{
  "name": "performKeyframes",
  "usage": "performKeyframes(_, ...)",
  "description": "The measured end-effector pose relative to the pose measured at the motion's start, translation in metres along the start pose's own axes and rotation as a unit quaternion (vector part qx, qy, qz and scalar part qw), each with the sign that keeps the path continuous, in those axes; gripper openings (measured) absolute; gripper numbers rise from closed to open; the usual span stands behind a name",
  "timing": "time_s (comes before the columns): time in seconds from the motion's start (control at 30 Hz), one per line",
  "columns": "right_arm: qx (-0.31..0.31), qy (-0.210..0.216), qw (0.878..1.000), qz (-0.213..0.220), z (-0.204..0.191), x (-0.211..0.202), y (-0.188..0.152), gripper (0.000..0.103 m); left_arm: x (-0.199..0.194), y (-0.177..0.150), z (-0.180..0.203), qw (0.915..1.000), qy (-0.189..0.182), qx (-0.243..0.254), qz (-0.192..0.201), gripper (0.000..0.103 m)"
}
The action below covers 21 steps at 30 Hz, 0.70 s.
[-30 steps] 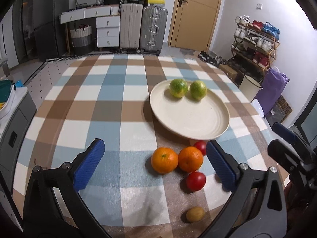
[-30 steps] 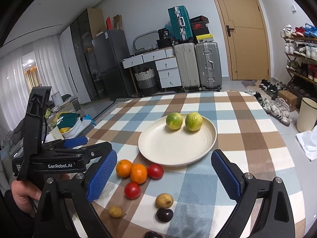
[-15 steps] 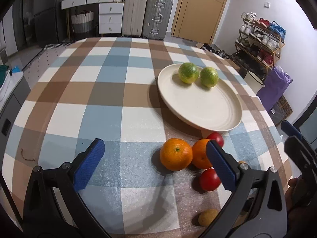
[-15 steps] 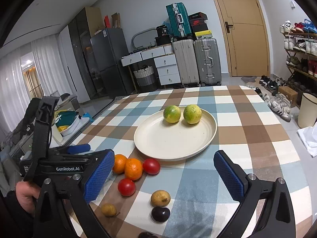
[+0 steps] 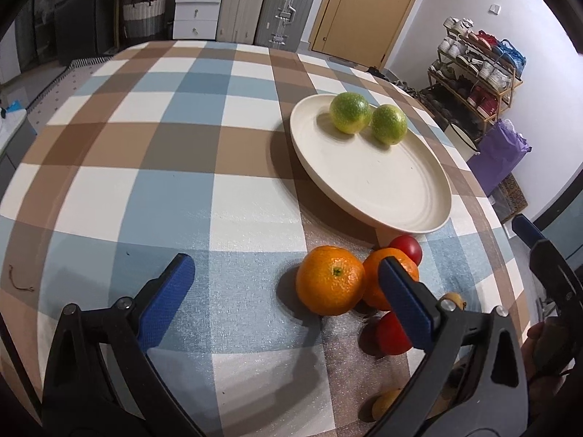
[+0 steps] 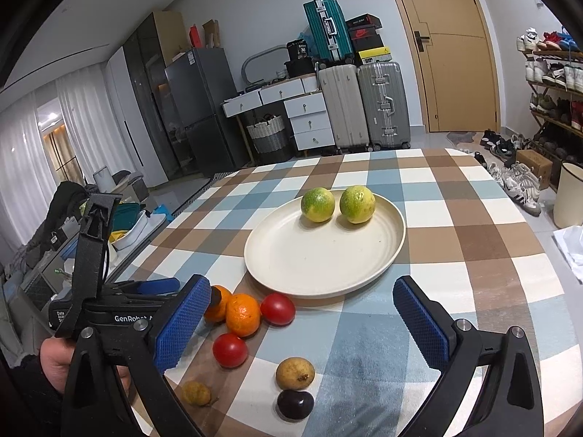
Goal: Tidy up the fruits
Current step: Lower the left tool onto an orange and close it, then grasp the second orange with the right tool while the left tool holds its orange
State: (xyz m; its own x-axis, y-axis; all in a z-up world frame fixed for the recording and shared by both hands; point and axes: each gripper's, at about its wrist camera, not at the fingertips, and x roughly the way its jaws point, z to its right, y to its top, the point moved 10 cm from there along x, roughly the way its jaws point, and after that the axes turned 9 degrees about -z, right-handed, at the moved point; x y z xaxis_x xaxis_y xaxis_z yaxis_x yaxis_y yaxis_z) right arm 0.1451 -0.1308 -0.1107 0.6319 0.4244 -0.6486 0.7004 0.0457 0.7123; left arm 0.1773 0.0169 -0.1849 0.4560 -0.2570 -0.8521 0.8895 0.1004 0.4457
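Orange pair [image 5: 329, 279] touching below cream plate [image 5: 408, 196]; left tool [image 5: 284, 287] wide, empty; right tool [image 6: 302, 324] wide, empty.

Left wrist cam sits low and close over the checkered table [image 5: 153, 189], looking forward and down past its own fingers at the oranges. Right wrist cam is higher and further back, facing the room's far wall. Both catch the plate [image 5: 368, 178] [image 6: 313, 262] and the fruit cluster.
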Motion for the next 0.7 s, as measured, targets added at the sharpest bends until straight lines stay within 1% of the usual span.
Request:
performKeyframes(0.07, 0.001, 0.001, 1.0, -0.002, 0.0, 0.001, 0.0, 0.102, 0.002, 0.0, 0.0, 0.9999, -0.011, -0.003, -0.004, 0.094)
performKeyframes(0.13, 0.001, 0.003, 1.0, -0.004, 0.0, 0.003, 0.0, 0.102, 0.005, -0.001, 0.002, 0.9997, -0.025, -0.004, -0.009, 0.084)
performKeyframes(0.17, 0.001, 0.003, 1.0, -0.005, 0.0, 0.004, 0.0, 0.102, 0.006, -0.001, 0.002, 0.9994, -0.032, -0.004, -0.009, 0.083)
performKeyframes(0.2, 0.002, 0.004, 1.0, -0.006, 0.0, 0.005, 0.0, 0.102, 0.006, 0.0, 0.003, 0.9991, -0.043, -0.003, -0.007, 0.073)
performKeyframes(0.23, 0.001, 0.005, 1.0, -0.008, 0.0, 0.007, 0.0, 0.102, 0.005, -0.002, 0.007, 0.9981, -0.061, -0.002, -0.008, 0.061)
performKeyframes(0.27, 0.001, 0.006, 1.0, -0.009, 0.0, 0.008, 0.0, 0.102, 0.006, -0.002, 0.01, 0.9967, -0.081, -0.002, -0.013, 0.055)
performKeyframes(0.3, 0.001, 0.008, 1.0, -0.011, -0.001, 0.009, 0.0, 0.102, 0.006, -0.001, 0.013, 0.9945, -0.104, -0.005, -0.015, 0.044)
performKeyframes(0.33, 0.0, 0.011, 1.0, -0.014, -0.002, 0.01, 0.0, 0.102, 0.006, -0.001, 0.016, 0.9927, -0.119, -0.004, -0.017, 0.035)
performKeyframes(0.47, 0.002, 0.023, 0.999, -0.023, -0.004, 0.014, -0.001, 0.102, 0.008, 0.001, 0.018, 0.9904, -0.137, 0.0, -0.018, 0.035)
performKeyframes(0.53, 0.005, 0.027, 0.999, -0.026, -0.005, 0.016, -0.001, 0.102, 0.007, 0.0, 0.016, 0.989, -0.147, -0.007, -0.018, 0.034)
performKeyframes(0.7, 0.006, 0.036, 0.999, -0.039, -0.009, 0.019, -0.002, 0.102, 0.001, -0.001, 0.004, 0.9886, -0.149, -0.021, -0.011, 0.034)
